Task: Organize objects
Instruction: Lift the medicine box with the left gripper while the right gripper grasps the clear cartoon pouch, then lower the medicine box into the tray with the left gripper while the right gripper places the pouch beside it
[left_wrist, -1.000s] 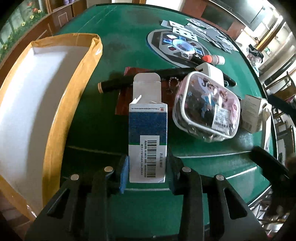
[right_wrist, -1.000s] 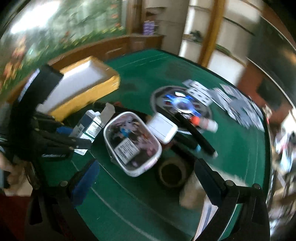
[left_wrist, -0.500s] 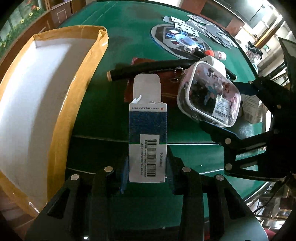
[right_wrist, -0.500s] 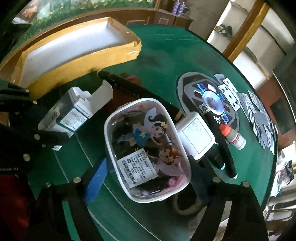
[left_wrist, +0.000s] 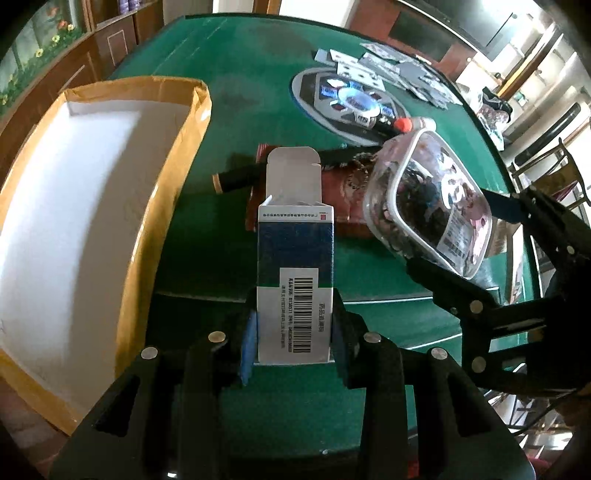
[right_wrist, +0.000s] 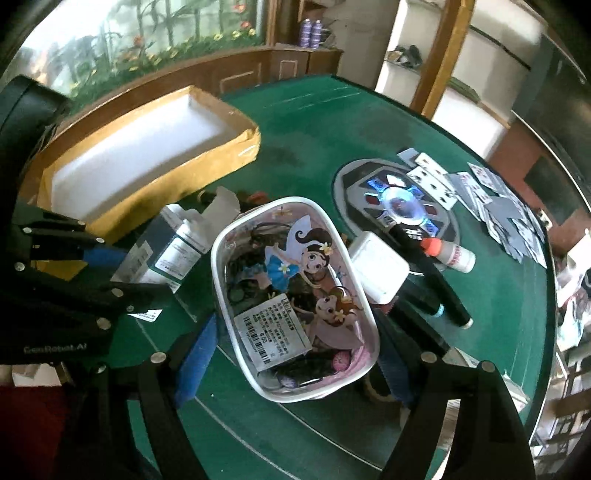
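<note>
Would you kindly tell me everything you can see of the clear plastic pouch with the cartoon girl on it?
The pouch is a rounded, see-through soft plastic case with a white rim, printed with cartoon girls and bearing a white barcode label. Dark small items fill it. It sits tilted between the blue pads of the right gripper, which holds it by its long sides, above the green table. A white box lies against its far side.

Open-flapped carton (left_wrist: 295, 280), tilted cartoon pouch (right_wrist: 291, 291)
</note>
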